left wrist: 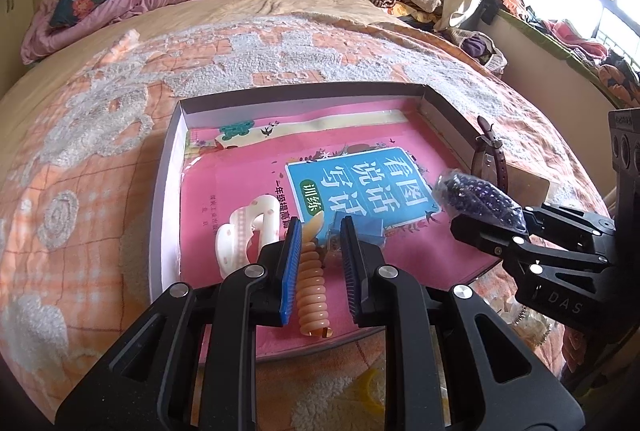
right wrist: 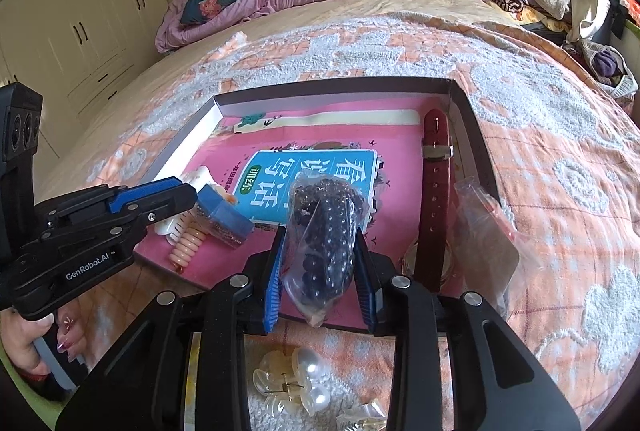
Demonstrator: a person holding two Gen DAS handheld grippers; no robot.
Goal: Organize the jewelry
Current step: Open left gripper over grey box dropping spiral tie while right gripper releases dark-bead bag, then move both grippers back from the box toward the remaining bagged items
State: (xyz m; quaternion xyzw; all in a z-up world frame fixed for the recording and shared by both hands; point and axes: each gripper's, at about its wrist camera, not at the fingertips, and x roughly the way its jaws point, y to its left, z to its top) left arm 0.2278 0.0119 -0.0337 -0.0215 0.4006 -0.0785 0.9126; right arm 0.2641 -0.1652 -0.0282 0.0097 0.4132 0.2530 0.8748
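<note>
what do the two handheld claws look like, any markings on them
Both claws are black, angular plastic linkages with silver pivot bolts and blue ribbed pads. The left claw carries white "GenRobot.AI" lettering; the right claw shows "DAS". The hand on the left grip wears glossy decorated nails.

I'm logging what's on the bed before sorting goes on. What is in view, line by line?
Shallow cardboard box lid: one, white inside, on the orange bedspread.
Pink book: one, blue label, inside lid.
Dark beads in clear bag: one, between right gripper's pads.
Peach spiral hair tie: one, on book.
White hair claw: one, on book.
Small blue box: one, on book.
Maroon strap watch: one, lid's right side.
Pearl clip: one, bedspread, near edge.
Left gripper: shut, empty.
Right gripper: holding bag.
</note>
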